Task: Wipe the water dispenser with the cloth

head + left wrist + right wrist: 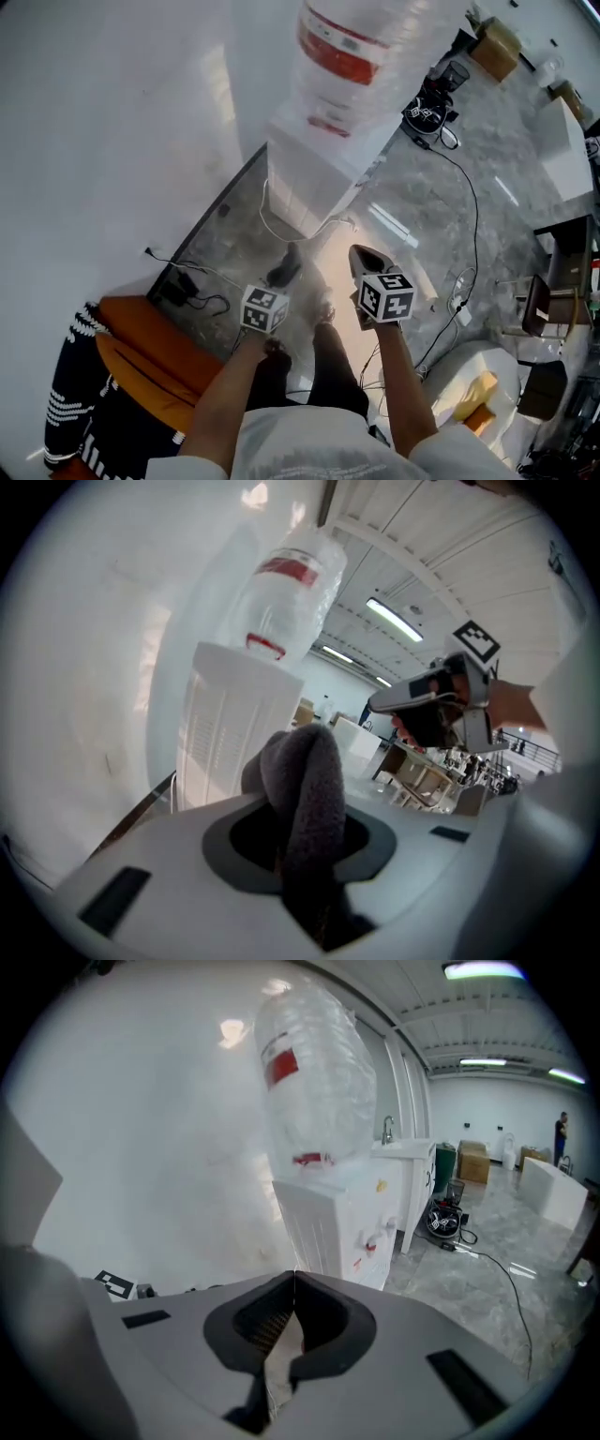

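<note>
In the head view, the left gripper [285, 268] is clamped on a dark grey cloth [290, 258]. The cloth sticks out past its tips, towards the foot of the white water dispenser [305, 183] ahead, and contact between them cannot be made out. A clear bottle [366, 42] with a red label sits inverted on the dispenser. The right gripper [362, 255] hangs just beside the left one, on its right, pointing the same way. In the left gripper view, the jaws pinch the cloth [305, 794] as a folded loop. Its long axis runs along the jaws, and the rounded end rises beyond them towards the dispenser's ribbed side [220, 738]. The right gripper [412, 694] shows off to the right. In the right gripper view, the jaws are pressed together with their tips meeting and nothing held. The dispenser [342, 1213] stands straight ahead, upright, with the bottle [314, 1072] above.
</note>
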